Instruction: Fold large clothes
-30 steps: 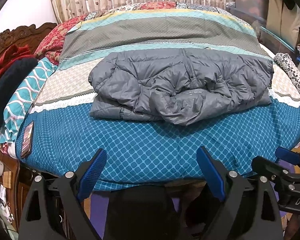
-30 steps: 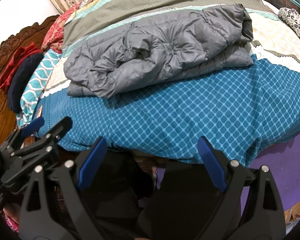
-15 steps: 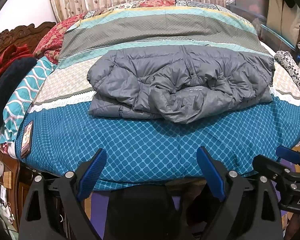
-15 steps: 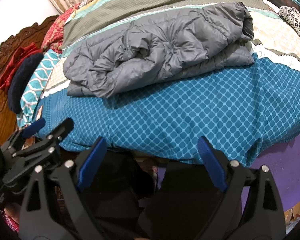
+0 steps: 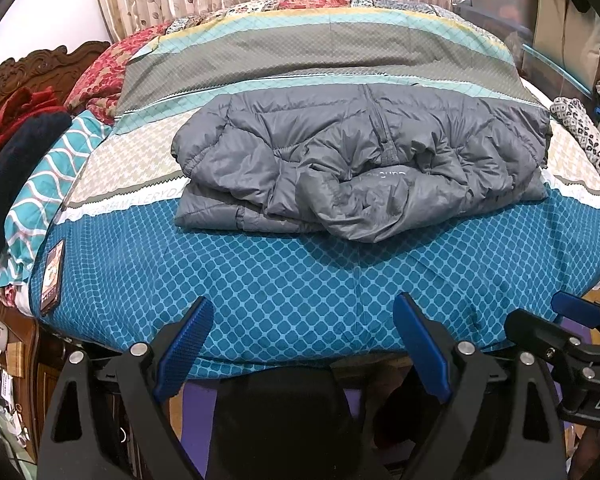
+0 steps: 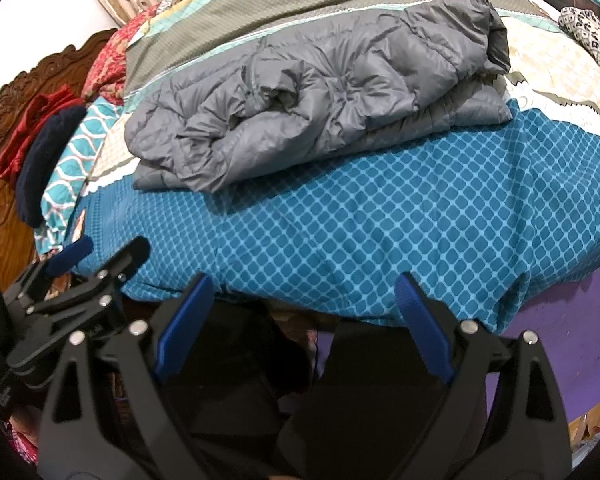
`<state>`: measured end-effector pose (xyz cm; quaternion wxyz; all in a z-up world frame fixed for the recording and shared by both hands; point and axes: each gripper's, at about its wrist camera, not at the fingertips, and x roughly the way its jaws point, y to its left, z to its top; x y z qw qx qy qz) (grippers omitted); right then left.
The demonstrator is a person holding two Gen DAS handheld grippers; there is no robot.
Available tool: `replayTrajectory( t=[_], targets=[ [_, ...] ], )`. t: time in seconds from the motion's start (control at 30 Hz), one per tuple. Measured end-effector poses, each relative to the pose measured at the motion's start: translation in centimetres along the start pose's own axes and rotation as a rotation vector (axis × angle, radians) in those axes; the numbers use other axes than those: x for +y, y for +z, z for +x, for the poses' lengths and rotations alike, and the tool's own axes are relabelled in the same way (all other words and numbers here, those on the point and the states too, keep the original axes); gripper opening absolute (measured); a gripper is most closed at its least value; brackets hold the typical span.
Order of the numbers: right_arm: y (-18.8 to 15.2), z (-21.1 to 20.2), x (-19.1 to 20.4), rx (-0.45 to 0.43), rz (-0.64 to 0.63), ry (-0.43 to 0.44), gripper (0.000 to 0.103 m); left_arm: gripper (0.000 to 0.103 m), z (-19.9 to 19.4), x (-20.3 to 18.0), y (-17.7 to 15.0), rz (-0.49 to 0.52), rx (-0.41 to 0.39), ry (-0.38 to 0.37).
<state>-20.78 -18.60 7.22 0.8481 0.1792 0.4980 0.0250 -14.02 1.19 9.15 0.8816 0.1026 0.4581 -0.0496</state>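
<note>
A grey jacket (image 5: 360,168) is lying folded and bunched on the bed (image 5: 300,280), across its middle. The left gripper (image 5: 302,344) and right gripper (image 6: 302,320) are both hovering at the bed's near edge, jaws spread wide, holding nothing, well apart from the jacket.

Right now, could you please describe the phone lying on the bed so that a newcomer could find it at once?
Start from the bed with the grey puffer jacket folded in its middle. Follow the blue diamond-patterned band of the cover to its left edge, below the teal wavy-patterned pillow. There lies the phone: a slim, dark-edged slab, the only hard flat thing among soft cloth.
</note>
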Motion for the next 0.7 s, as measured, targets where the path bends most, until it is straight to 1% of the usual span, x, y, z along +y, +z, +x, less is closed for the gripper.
replayTrajectory(
  t=[0.7],
  targets=[
    [-0.04,0.34,-0.2,0.014,0.003,0.008,0.088,0.085,0.6,-0.18,-0.1,0.001,0.027,-0.016]
  ],
)
